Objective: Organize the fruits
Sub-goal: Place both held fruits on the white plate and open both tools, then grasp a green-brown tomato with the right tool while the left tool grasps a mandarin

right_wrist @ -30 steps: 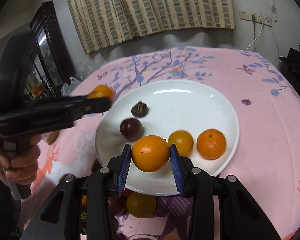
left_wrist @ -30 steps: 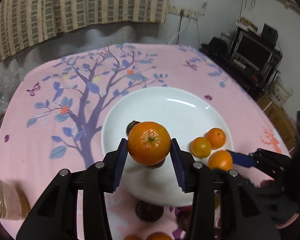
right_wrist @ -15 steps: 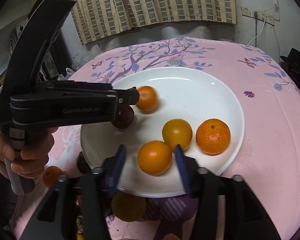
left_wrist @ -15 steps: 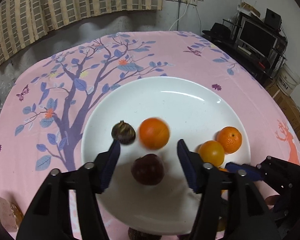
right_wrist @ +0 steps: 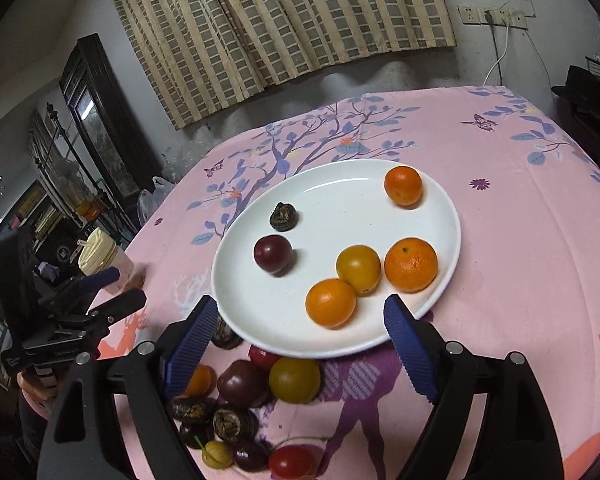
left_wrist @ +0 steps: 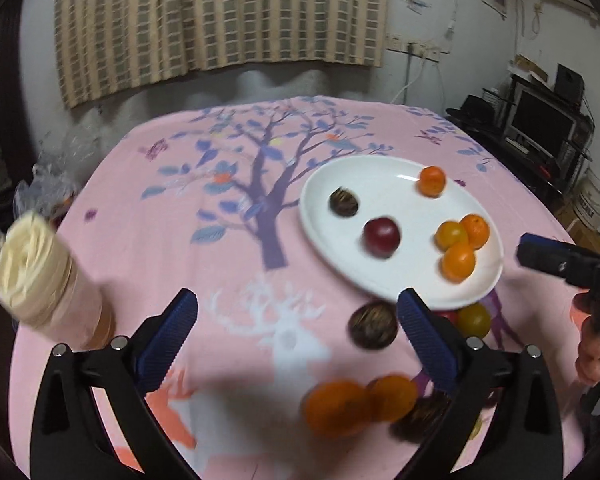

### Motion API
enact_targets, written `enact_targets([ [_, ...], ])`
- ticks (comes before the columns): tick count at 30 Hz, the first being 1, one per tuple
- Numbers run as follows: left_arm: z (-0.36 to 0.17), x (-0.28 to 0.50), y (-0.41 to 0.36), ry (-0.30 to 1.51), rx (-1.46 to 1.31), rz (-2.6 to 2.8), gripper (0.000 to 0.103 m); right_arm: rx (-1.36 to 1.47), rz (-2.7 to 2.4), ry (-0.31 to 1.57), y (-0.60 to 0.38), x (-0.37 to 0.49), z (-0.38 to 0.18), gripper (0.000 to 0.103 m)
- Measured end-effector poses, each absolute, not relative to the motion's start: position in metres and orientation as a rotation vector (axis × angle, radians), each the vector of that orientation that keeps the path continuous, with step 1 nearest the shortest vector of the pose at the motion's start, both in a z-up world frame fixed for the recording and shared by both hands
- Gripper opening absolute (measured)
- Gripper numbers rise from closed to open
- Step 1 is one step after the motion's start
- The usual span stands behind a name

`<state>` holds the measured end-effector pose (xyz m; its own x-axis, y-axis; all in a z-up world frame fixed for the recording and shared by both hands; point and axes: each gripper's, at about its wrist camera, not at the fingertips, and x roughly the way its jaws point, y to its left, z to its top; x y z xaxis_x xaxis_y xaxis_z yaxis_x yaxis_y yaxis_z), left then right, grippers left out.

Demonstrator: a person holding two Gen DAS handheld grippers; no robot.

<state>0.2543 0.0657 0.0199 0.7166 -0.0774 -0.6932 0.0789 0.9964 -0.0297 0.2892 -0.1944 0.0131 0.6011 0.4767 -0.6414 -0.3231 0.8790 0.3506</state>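
A white plate (right_wrist: 380,208) (left_wrist: 332,240) holds several fruits: three oranges, one far (right_wrist: 403,185), one right (right_wrist: 410,265), one near (right_wrist: 330,302), a yellow fruit (right_wrist: 358,269), a dark red plum (right_wrist: 273,253) and a dark wrinkled fruit (right_wrist: 284,216). A pile of loose fruit (right_wrist: 244,392) lies on the cloth in front of the plate, also blurred in the left wrist view (left_wrist: 356,404). My right gripper (right_wrist: 300,344) is open and empty just before the plate's near rim. My left gripper (left_wrist: 296,340) is open and empty, left of the plate.
A jar with a cream lid (left_wrist: 40,276) (right_wrist: 104,260) stands on the pink tree-print tablecloth (left_wrist: 204,216) at the left. The other gripper shows at the right edge of the left wrist view (left_wrist: 568,264). A TV stand (left_wrist: 540,132) is beyond the table's right side.
Both grippers let go of their oranges onto the plate, opened wide and drew back. The left gripper swung left off the plate; its orange rolled to the far rim.
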Motion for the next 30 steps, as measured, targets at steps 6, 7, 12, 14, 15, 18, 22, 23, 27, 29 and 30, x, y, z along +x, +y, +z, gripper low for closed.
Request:
enact_targets([
  [6, -0.011, 0.232, 0.107, 0.826, -0.083, -0.012, 0.098, 0.174, 0.483, 0.871, -0.187, 0.268, -0.008, 0.077],
  [7, -0.012, 0.230, 0.110, 0.828, -0.093, -0.010, 0.098, 0.175, 0.500, 0.889, -0.185, 0.267, -0.012, 0.074],
  [12, -0.008, 0.225, 0.110, 0.820, -0.119, -0.040, 0.098, 0.137, 0.514, 0.951, -0.173, 0.267, -0.029, 0.052],
  [14, -0.007, 0.223, 0.107, 0.812, -0.100, -0.037, 0.098, 0.128, 0.506, 0.966, -0.172, 0.269, -0.033, 0.046],
  [15, -0.006, 0.223, 0.106, 0.811, -0.098, -0.041, 0.098, 0.123, 0.499, 0.969, -0.171, 0.269, -0.035, 0.046],
  [18, -0.004, 0.221, 0.103, 0.814, -0.103, -0.063, 0.098, 0.115, 0.484, 0.977, -0.171, 0.271, -0.040, 0.046],
  [22, -0.002, 0.220, 0.101, 0.810, -0.104, -0.072, 0.098, 0.106, 0.483, 0.977, -0.170, 0.272, -0.043, 0.046],
  [23, -0.002, 0.220, 0.101, 0.810, -0.107, -0.076, 0.098, 0.101, 0.482, 0.974, -0.170, 0.272, -0.043, 0.046],
  [27, 0.000, 0.218, 0.099, 0.809, -0.108, -0.092, 0.098, 0.094, 0.481, 0.976, -0.165, 0.276, -0.046, 0.046],
  [29, 0.001, 0.217, 0.098, 0.805, -0.100, -0.096, 0.098, 0.095, 0.477, 0.979, -0.163, 0.278, -0.047, 0.046],
  [30, 0.001, 0.216, 0.097, 0.803, -0.097, -0.098, 0.098, 0.093, 0.475, 0.977, -0.162, 0.279, -0.047, 0.045],
])
